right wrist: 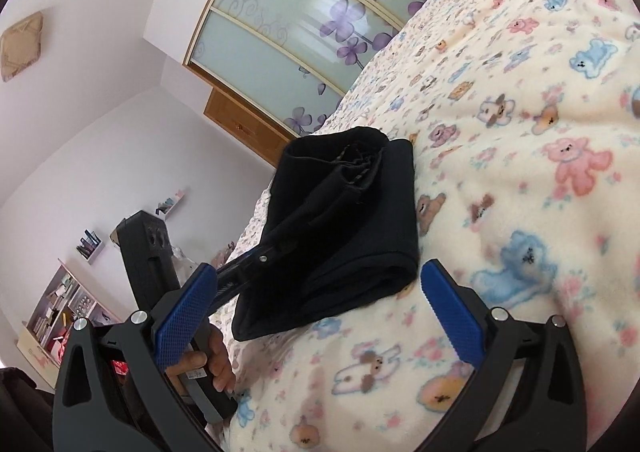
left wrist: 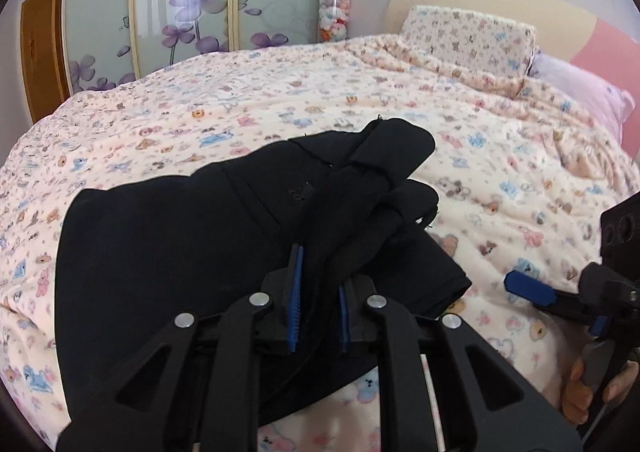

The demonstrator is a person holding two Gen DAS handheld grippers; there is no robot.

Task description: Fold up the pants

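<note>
left gripper point(left wrist: 318, 310) fingers pinch the black pants point(left wrist: 192, 236); only right view shows right gripper point(right wrist: 316, 312) spread, empty.

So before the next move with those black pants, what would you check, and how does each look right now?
1. Left claw shut on the pants: ok.
2. Right claw open, holding nothing: ok.
3. Pants already folded into a compact bundle: ok.
4. Gripped layers raised off the bedspread, lower part resting on it: ok.
5. Edges lined up neatly: cannot tell.
6. All layers caught in the left claw: cannot tell.
</note>
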